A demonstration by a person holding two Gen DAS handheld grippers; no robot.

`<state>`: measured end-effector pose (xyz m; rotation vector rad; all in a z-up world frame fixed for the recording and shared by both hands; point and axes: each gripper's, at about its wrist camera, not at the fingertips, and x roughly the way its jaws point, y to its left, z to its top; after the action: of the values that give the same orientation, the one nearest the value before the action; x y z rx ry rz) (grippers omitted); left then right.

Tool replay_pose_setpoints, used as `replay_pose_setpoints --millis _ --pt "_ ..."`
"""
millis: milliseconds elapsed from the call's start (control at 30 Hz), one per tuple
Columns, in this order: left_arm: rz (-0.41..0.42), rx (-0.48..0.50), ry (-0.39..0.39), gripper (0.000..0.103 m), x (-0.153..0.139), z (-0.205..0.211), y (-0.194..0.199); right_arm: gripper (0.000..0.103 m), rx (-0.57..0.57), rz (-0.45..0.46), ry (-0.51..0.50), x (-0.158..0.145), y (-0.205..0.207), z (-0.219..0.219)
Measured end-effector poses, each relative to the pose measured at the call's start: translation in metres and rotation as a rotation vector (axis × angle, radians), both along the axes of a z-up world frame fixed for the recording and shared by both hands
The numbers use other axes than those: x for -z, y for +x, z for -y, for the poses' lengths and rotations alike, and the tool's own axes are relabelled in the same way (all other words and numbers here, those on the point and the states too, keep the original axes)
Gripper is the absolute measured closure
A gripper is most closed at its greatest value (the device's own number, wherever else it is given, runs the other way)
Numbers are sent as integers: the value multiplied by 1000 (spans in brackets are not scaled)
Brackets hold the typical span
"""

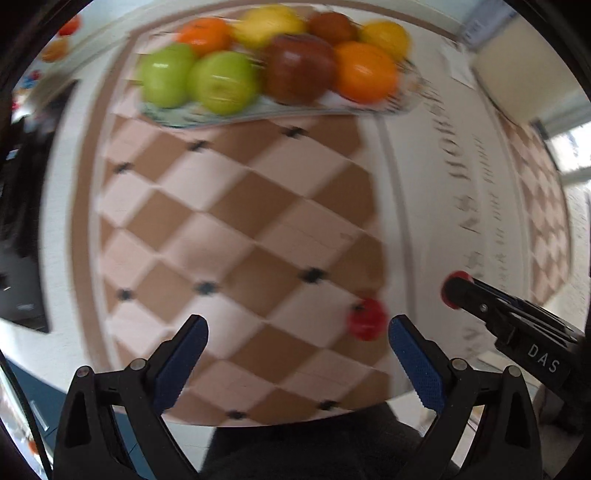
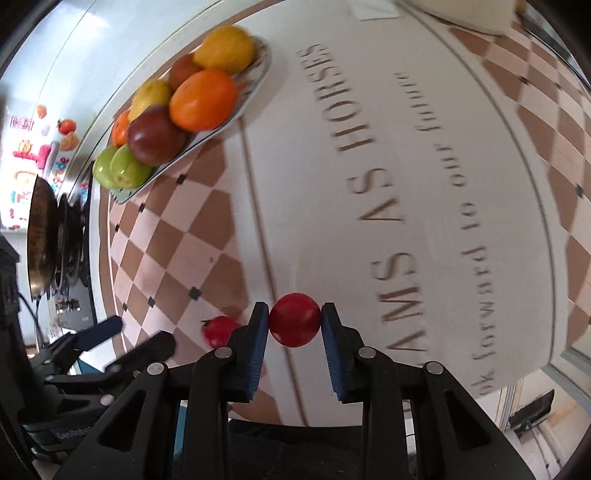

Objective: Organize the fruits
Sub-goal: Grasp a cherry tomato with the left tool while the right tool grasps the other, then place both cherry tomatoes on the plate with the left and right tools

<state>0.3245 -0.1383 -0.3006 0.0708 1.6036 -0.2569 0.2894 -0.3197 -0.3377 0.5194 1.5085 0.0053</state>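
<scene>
My right gripper [image 2: 294, 317] is shut on a small red tomato [image 2: 294, 319], held between its blue pads just above the tablecloth; it also shows in the left wrist view [image 1: 452, 290]. My left gripper [image 1: 297, 332] is open and empty. A second small red tomato [image 1: 366, 318] lies on the cloth just inside its right finger; it also shows in the right wrist view [image 2: 218, 330]. A glass platter [image 1: 258, 112] at the far side holds green apples [image 1: 221, 81], a dark red apple [image 1: 297, 68], oranges [image 1: 364, 70] and lemons [image 1: 267, 24].
The table carries a checkered brown-and-pink cloth [image 1: 236, 229] with a white band of printed lettering [image 2: 373, 206]. A dark stove with a pan [image 2: 42, 229] stands to the left. A cream box [image 1: 517, 74] sits at the far right corner.
</scene>
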Motion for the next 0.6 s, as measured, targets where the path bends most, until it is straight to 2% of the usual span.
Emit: replay_pose_setpoints --millis 100,167,200,300,367,433,600 --pt "-25 41 -24 8 9 19 -4 71 33 -3 -3 -2 -3 11" --pt "-47 66 -21 24 17 30 -6 71 48 -3 -4 -3 0 13" --pt "-57 74 -24 28 20 34 -7 71 55 -2 -4 -4 0 16" --pt "-69 112 -13 49 29 47 -11 71 61 1 -6 -7 -2 23" --pt "-71 135 -2 69 33 53 -13 71 57 5 -12 -11 -5 29" --pt "-55 151 6 75 33 58 -14 71 53 11 -17 -13 -3 30" --pt "-31 127 -21 75 20 54 -9 71 41 43 -13 -28 2 30"
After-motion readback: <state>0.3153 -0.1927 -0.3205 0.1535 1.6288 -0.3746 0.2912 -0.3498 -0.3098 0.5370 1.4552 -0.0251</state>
